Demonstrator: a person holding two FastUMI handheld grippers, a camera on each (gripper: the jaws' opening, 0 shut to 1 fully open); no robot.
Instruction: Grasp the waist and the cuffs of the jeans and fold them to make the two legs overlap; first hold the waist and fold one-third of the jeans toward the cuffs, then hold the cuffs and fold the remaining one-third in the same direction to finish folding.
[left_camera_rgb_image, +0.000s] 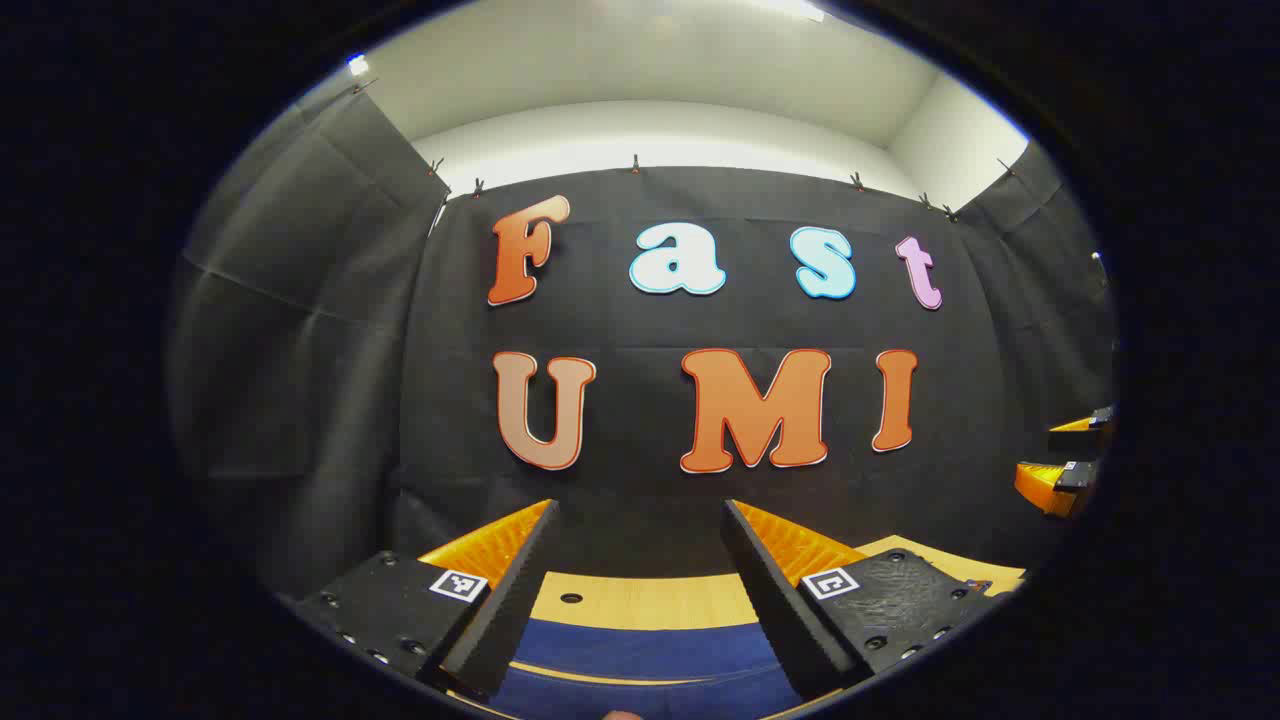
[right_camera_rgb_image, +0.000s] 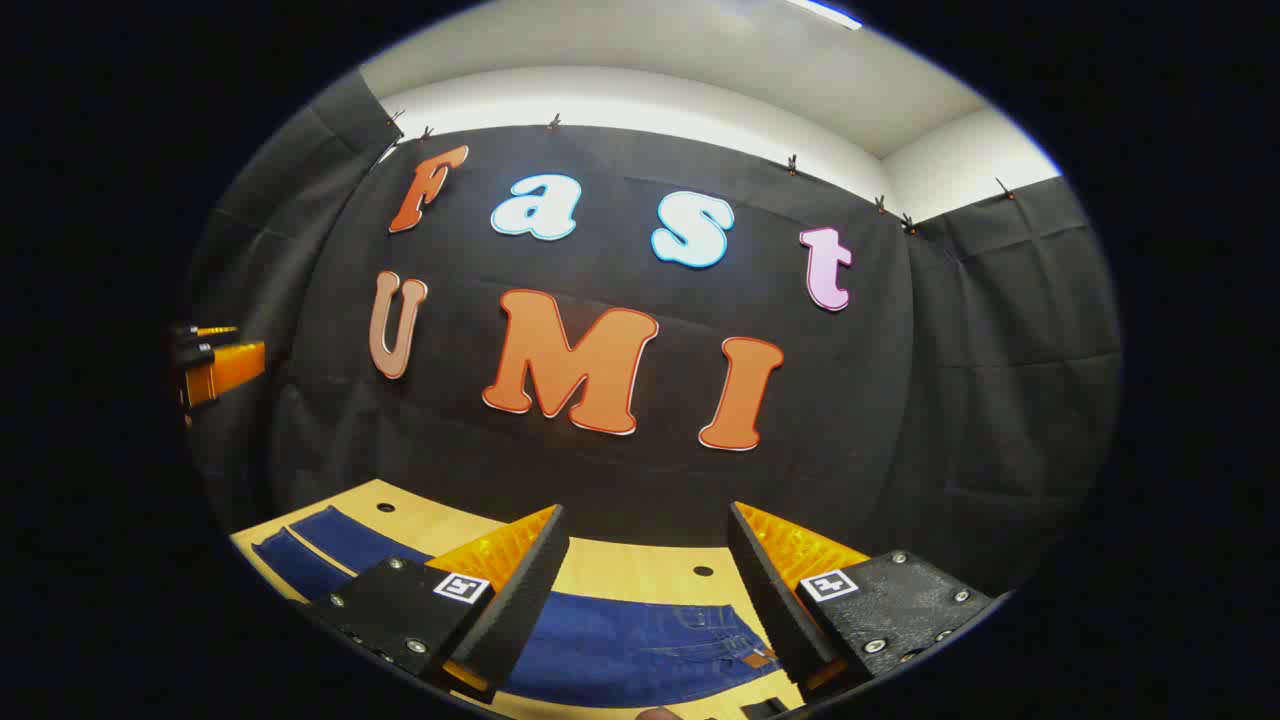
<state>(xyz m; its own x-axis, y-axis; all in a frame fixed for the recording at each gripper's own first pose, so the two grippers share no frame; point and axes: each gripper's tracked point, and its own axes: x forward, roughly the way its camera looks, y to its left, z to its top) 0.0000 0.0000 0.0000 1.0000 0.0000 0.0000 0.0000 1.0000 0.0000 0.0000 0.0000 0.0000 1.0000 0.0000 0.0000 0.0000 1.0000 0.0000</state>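
jeans (right_camera_rgb_image: 640, 650) waist pocket shows in right gripper view.

my left claw (left_camera_rgb_image: 640, 590) fingers spread, empty | jeans (left_camera_rgb_image: 640, 650) flat on counter (left_camera_rgb_image: 640, 600) below | right claw (left_camera_rgb_image: 1065, 460) far right

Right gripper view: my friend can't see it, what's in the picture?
The right gripper is open above blue jeans lying flat on a wooden table. The left gripper shows at the left edge, before the black cloth wall.
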